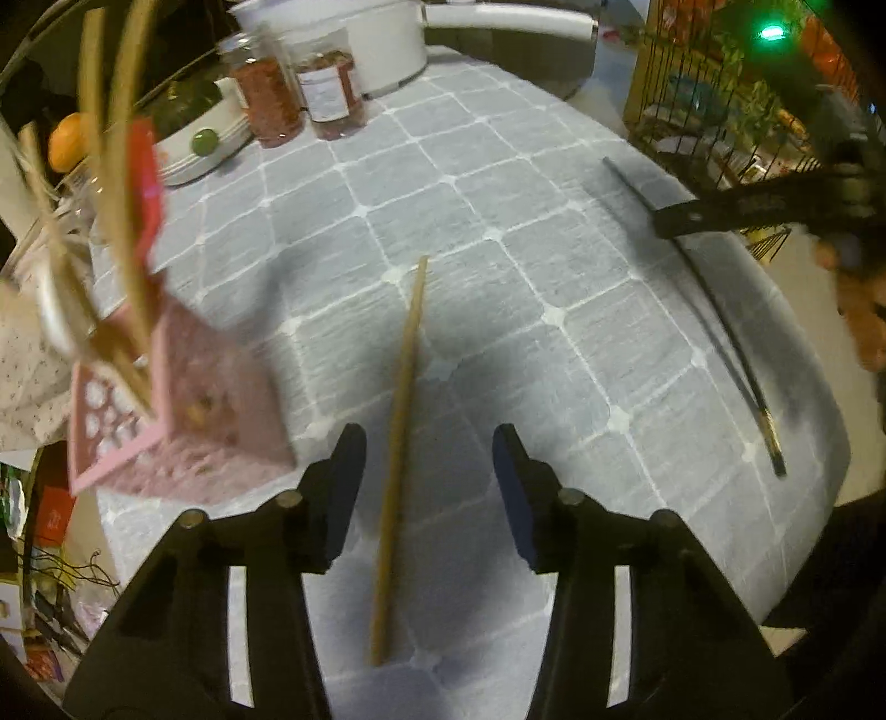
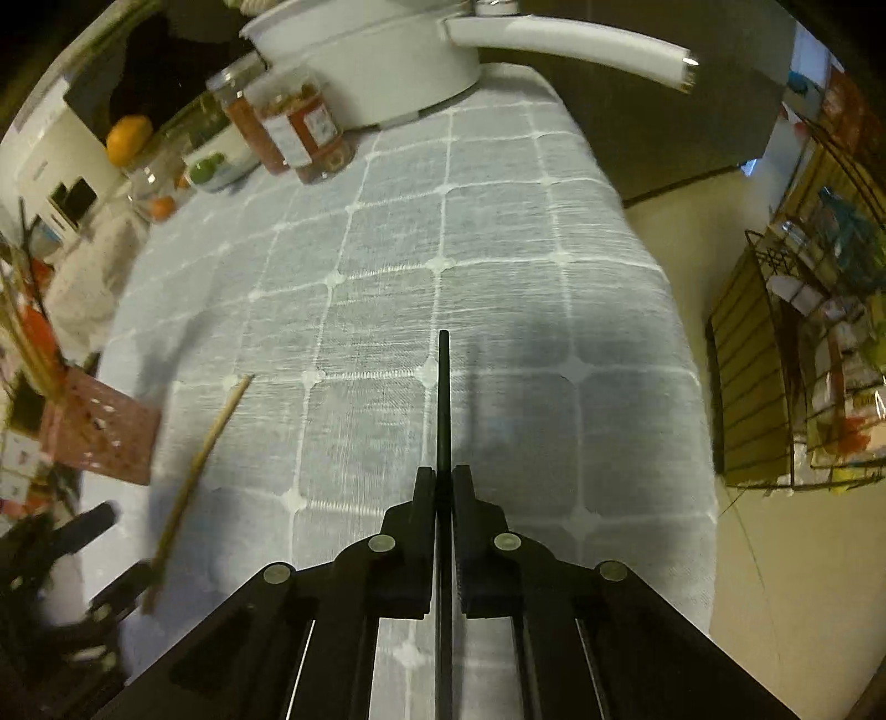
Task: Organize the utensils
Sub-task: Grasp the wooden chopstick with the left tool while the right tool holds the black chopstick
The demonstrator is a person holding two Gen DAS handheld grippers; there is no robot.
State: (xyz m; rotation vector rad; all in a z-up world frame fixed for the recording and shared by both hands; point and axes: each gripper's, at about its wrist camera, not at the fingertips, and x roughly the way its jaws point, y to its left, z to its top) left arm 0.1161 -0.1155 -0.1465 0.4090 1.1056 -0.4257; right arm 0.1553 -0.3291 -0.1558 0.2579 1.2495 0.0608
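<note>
My right gripper (image 2: 443, 479) clamps the black chopstick (image 2: 443, 399), its rear end cut off below frame. My left gripper (image 1: 429, 443) gapes astride the wooden chopstick (image 1: 401, 443) on the tablecloth (image 1: 498, 194), pads not touching. Left edge: blurred pink holder (image 1: 183, 421) with sticks. Upper left: jars (image 1: 326, 83), white pot (image 1: 387, 50).

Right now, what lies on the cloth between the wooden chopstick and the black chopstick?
Nothing: between the wooden chopstick and the black chopstick only bare checked tablecloth shows, in both wrist views.
</note>
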